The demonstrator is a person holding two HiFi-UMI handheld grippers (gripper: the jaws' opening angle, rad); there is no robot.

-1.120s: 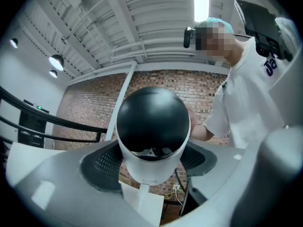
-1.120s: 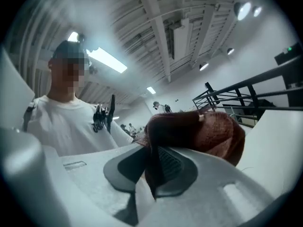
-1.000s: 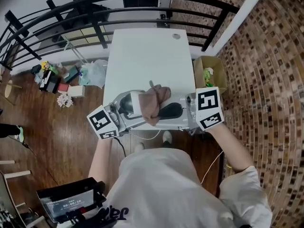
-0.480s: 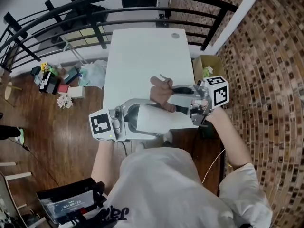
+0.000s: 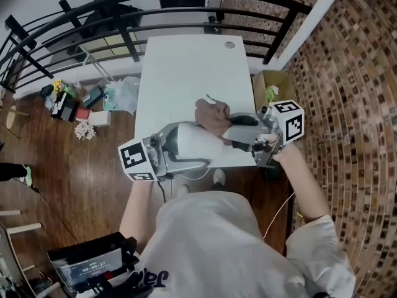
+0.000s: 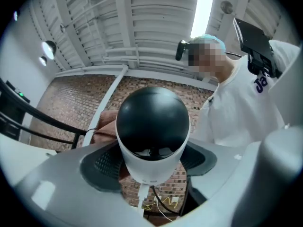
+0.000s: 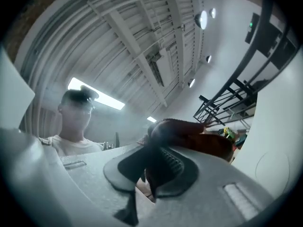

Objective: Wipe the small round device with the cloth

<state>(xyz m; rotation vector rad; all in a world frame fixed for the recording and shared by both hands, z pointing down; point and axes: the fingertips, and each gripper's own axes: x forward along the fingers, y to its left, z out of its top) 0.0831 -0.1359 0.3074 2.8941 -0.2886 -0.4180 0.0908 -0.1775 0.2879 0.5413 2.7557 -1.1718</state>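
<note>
The small round device (image 5: 189, 140), a white body with a black dome (image 6: 152, 123), sits lifted over the white table's (image 5: 186, 67) near edge. My left gripper (image 5: 181, 146) is shut on it, one jaw on each side of the white body (image 6: 150, 167). A white cable (image 6: 141, 196) hangs from its base. My right gripper (image 5: 232, 129) reaches in from the right, shut on the brown cloth (image 5: 212, 117). In the right gripper view the cloth (image 7: 199, 138) bunches just past the closed jaws. The cloth lies against the device's far right side and shows behind it (image 6: 105, 123).
A black railing (image 5: 155, 5) runs round the table's far side. A cardboard box (image 5: 273, 90) stands right of the table. Bags and clutter (image 5: 80, 101) lie on the wooden floor at the left. A small round disc (image 5: 230, 45) sits near the table's far edge.
The cloth was draped over the device's near side; my right gripper has swung it up and away to the far right side. My left gripper has turned the device and lifted it slightly.
</note>
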